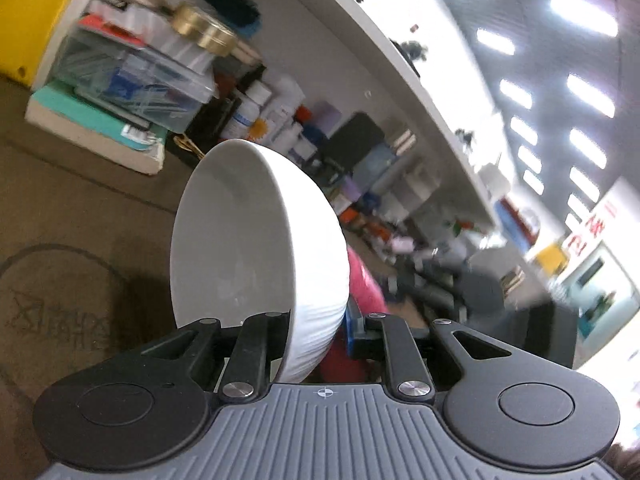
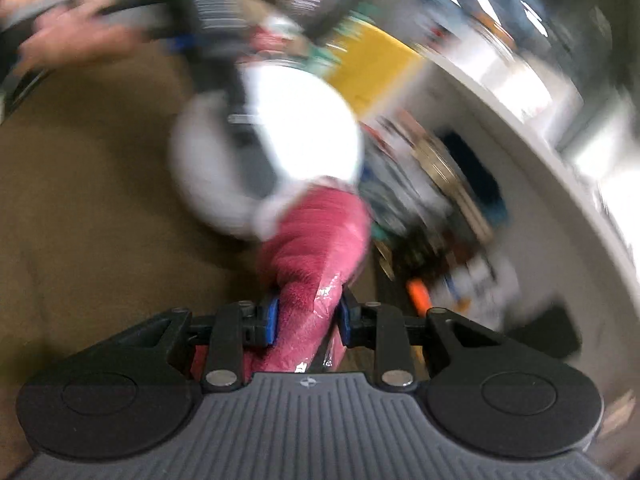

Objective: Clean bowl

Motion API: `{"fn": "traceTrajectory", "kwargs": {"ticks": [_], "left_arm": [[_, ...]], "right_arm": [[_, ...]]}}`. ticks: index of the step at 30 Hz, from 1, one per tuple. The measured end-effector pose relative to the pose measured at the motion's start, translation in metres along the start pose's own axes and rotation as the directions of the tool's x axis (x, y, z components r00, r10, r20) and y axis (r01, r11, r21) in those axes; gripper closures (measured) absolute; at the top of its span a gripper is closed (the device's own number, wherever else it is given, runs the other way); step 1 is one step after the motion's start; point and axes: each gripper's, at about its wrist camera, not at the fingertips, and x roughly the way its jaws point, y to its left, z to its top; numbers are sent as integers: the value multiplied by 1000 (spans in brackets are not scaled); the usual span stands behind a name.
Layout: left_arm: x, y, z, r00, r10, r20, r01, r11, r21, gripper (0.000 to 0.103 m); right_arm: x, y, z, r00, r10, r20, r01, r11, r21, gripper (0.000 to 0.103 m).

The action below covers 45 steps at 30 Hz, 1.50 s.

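Left wrist view, starting close in: the left gripper (image 1: 320, 332) has its jaws closed on the wall of the white bowl (image 1: 256, 240), one finger inside and one outside. The bowl is lifted off the brown table (image 1: 80, 208) and tipped on its side, so its open mouth faces left in this view. Just behind the bowl sits a bit of pink cloth (image 1: 366, 280). In the blurry right wrist view, the right gripper (image 2: 308, 320) has its jaws squeezed shut on that pink cloth (image 2: 316, 236), which sticks straight out ahead. Its far end touches the bowl's (image 2: 280, 132) edge. So the bowl lies straight in front of the right gripper, and I think the cloth must go into the open mouth next. Farther off is a messy shelf (image 1: 280, 92).
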Motion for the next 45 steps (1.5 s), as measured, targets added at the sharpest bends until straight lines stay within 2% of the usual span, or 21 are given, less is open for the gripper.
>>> {"fn": "traceTrajectory", "kwargs": {"ticks": [3,6,10,12,14,17,19,21,23,27,31,34,36,38,40,41,43,44,45], "left_arm": [[-1,3,2,1000,-8,-13,8,1000,5,85],[2,3,3,999,-9,-36,9,1000,15,83],[3,9,7,999,-18,-35,17,1000,-16,82],[4,12,8,999,-15,-38,14,1000,-24,81],[6,11,8,998,-5,-62,4,1000,-10,79],[7,12,8,996,2,-87,-2,1000,-1,77],[5,15,9,996,1,-92,-2,1000,-6,77],[4,17,10,995,-2,-103,1,1000,-6,76],[5,16,10,993,7,-119,-5,1000,11,75],[8,12,9,991,26,-134,-22,999,33,74],[9,11,10,990,35,-133,-31,999,35,74],[11,8,12,989,50,-142,-44,998,45,74],[12,3,13,985,80,-150,-70,995,72,74],[15,-7,14,978,139,-157,-118,984,133,71],[23,-26,11,956,253,-152,-209,944,256,64],[28,-36,9,939,313,-143,-254,911,326,59],[42,-60,-1,891,441,-109,-336,801,495,25],[46,-65,-4,877,470,-102,-347,764,544,19],[54,-73,-11,848,523,-89,-362,692,624,17]], "right_arm": [[-16,15,2,999,43,4,-42,992,-119,75],[-30,14,-1,994,106,8,-103,985,-136,75],[-43,26,-1,980,198,32,-190,966,-176,76],[-41,30,2,978,203,37,-193,963,-188,76],[-32,28,6,984,175,22,-169,971,-171,77],[-6,1,10,997,74,-38,-76,996,-50,77],[7,-21,-2,997,3,-72,0,999,42,78],[13,-37,-9,995,-40,-93,51,992,118,78],[18,-60,-21,991,-80,-109,105,965,241,78],[19,-57,-27,996,-33,-86,54,967,249,78],[8,-15,-17,998,44,-49,-41,997,61,78],[-4,-3,-6,994,105,-5,-105,994,1,78],[-13,2,-9,991,135,24,-135,991,-6,78],[-21,-4,-17,989,142,45,-144,988,62,78],[-22,-20,-30,993,103,55,-113,970,215,78],[-21,-30,-39,995,78,58,-93,946,310,78],[-19,-50,-57,997,38,65,-65,870,489,78],[-17,-56,-65,997,28,71,-62,836,545,78],[-15,-58,-71,997,15,73,-54,814,578,78]]}}
